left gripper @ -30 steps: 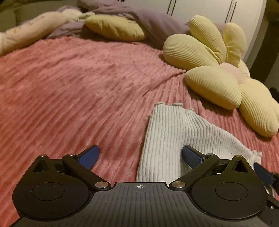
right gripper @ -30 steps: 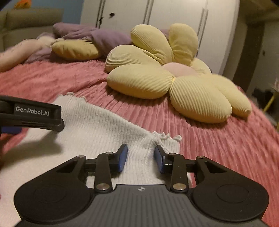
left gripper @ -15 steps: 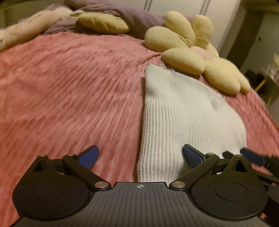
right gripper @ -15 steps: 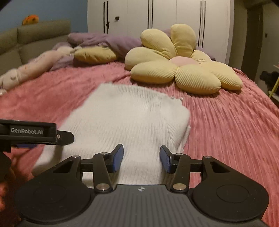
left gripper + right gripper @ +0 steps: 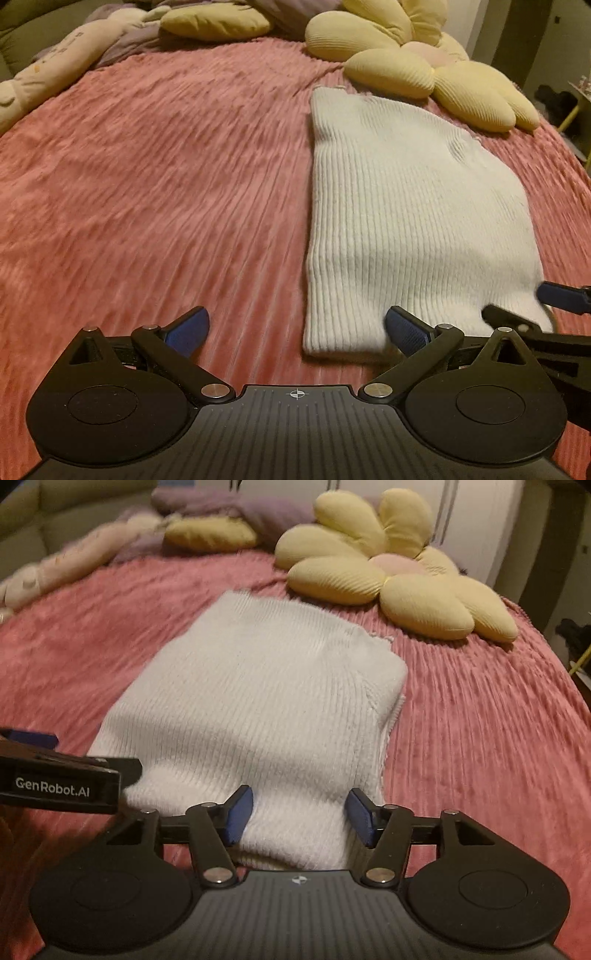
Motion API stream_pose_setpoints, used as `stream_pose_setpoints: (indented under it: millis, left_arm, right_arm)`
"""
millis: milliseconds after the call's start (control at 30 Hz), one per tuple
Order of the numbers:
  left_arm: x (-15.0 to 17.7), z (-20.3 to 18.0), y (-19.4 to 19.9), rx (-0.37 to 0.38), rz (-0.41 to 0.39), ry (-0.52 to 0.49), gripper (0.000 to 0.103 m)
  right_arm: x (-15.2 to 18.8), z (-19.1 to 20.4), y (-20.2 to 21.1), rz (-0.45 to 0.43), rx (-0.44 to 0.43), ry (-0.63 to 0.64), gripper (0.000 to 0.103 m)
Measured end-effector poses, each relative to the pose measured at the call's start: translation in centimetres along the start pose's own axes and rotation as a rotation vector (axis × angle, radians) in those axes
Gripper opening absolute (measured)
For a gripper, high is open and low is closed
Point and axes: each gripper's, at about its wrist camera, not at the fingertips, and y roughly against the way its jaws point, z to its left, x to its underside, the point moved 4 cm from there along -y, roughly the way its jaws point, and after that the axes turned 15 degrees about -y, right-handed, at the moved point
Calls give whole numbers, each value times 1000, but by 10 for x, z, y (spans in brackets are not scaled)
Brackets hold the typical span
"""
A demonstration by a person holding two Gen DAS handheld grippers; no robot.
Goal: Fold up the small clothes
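A white ribbed knit garment (image 5: 406, 206) lies folded flat on the pink ribbed bedspread (image 5: 166, 166); it also shows in the right wrist view (image 5: 266, 701). My left gripper (image 5: 295, 328) is open and empty, at the garment's near left corner. My right gripper (image 5: 297, 816) is open and empty, its jaws standing either side of the garment's near edge. The left gripper's side (image 5: 59, 779) shows at the left of the right wrist view. The right gripper's blue fingertip (image 5: 561, 295) shows at the right edge of the left wrist view.
A yellow flower-shaped cushion (image 5: 388, 576) lies just beyond the garment. A yellow pillow (image 5: 218, 22), a purple blanket (image 5: 258, 513) and a long pale plush (image 5: 48, 70) line the far side. White wardrobe doors (image 5: 472, 517) stand behind.
Both grippers have pulled back toward me and risen, so the whole folded garment now shows. The right gripper's jaws have opened wider. The garment lies still.
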Motion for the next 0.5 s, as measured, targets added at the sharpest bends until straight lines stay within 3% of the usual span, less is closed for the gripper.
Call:
stream_pose_setpoints:
  millis: [133, 267, 367, 500]
  left_arm:
    - [18, -6, 21, -36, 45, -1, 103]
    - [44, -16, 50, -113, 40, -66, 103]
    - [55, -19, 64, -119, 46, -95, 103]
    - [56, -18, 80, -89, 50, -95, 103]
  right_arm:
    - [8, -6, 16, 74, 38, -12, 79]
    - [39, -11, 46, 164, -25, -86, 99]
    - [65, -11, 68, 164, 19, -87, 99]
    - [73, -7, 88, 155, 50, -79, 99]
